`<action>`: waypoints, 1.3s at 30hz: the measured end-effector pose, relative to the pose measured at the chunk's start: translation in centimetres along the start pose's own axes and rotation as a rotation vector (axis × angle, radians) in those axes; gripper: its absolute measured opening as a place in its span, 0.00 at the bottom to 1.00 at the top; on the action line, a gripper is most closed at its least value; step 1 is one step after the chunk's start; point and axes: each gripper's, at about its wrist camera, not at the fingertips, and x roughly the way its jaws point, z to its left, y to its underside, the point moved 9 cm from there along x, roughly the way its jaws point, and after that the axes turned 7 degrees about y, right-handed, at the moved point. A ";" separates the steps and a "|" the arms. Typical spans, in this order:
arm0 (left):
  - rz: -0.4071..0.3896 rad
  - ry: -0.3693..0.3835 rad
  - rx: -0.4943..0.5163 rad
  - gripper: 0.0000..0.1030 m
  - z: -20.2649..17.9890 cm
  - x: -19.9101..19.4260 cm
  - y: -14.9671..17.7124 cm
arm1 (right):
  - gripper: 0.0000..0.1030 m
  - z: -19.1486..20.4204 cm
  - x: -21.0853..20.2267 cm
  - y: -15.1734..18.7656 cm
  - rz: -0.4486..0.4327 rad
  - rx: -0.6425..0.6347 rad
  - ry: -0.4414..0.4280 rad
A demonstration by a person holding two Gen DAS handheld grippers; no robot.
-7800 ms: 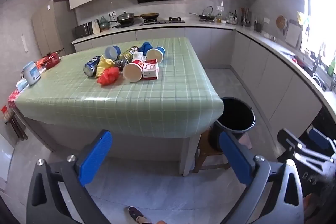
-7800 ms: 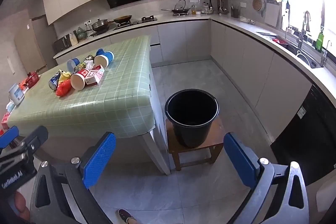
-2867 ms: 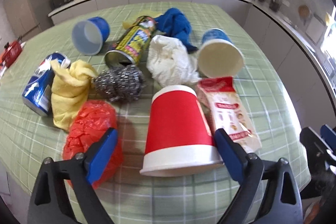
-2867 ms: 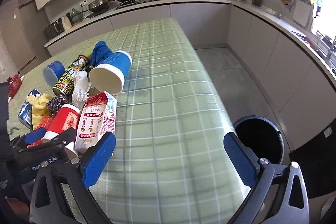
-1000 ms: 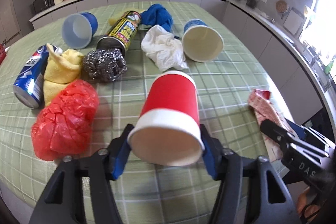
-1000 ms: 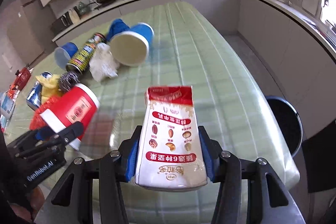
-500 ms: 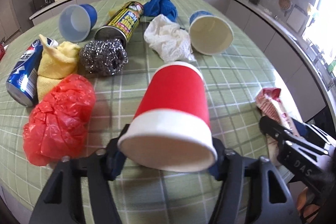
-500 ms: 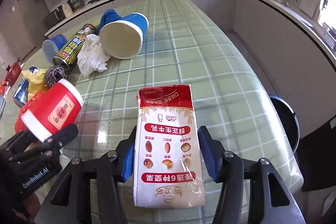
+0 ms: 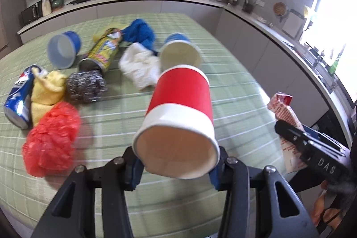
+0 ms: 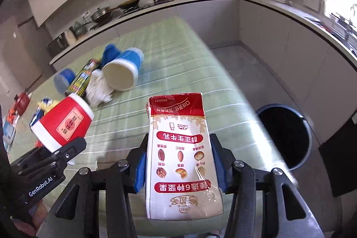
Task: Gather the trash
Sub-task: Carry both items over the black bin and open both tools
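Observation:
My left gripper [image 9: 176,167] is shut on a red paper cup [image 9: 180,113] and holds it above the green checked table [image 9: 234,86], mouth toward the camera. The cup also shows in the right wrist view [image 10: 64,122]. My right gripper [image 10: 178,165] is shut on a red and white milk carton [image 10: 180,148], held above the table's right part. The carton also shows at the right of the left wrist view [image 9: 284,110]. A black trash bin [image 10: 287,137] stands on the floor right of the table.
On the table lie a red plastic bag [image 9: 51,137], yellow cloth [image 9: 44,90], blue can [image 9: 17,95], steel scourer [image 9: 86,86], yellow spray can [image 9: 104,50], white tissue [image 9: 140,66], blue cloth [image 9: 140,34], and two blue cups [image 9: 178,52] [image 9: 63,50]. Kitchen counters run behind and right.
Both grippers have lifted higher with their loads. The red cup has tipped so its open mouth faces the camera. The bin shows more fully in the right wrist view.

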 end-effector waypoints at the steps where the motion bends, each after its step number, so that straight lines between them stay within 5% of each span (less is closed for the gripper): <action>1: 0.000 0.007 0.002 0.47 -0.7 0.1 -0.1 | 0.50 -1.5 -0.4 -0.3 -0.006 0.022 0.007; 8: 0.000 0.064 0.062 0.47 -9.4 2.5 -1.2 | 0.50 -12.7 -0.6 -1.9 -0.040 0.107 0.079; 18: 0.092 0.076 0.051 0.47 -23.9 13.2 -2.1 | 0.50 -30.1 7.3 -2.9 0.096 0.097 0.049; 23: 0.181 0.023 0.007 0.53 -26.6 18.8 -0.3 | 0.50 -32.6 11.7 -3.0 0.157 0.040 -0.018; 25: 0.221 -0.006 -0.003 0.63 -26.7 20.5 0.8 | 0.50 -32.6 13.6 -2.5 0.185 0.011 -0.048; 30: 0.292 -0.090 -0.017 0.69 -25.5 23.8 2.0 | 0.51 -32.3 18.2 -1.0 0.263 -0.037 -0.120; 34: 0.258 -0.140 -0.040 0.75 -23.9 23.1 0.8 | 0.70 -32.6 20.0 -0.8 0.289 -0.045 -0.126; 39: 0.200 -0.133 -0.040 0.75 -23.4 20.7 -1.1 | 0.70 -33.6 18.8 -2.1 0.231 -0.003 -0.104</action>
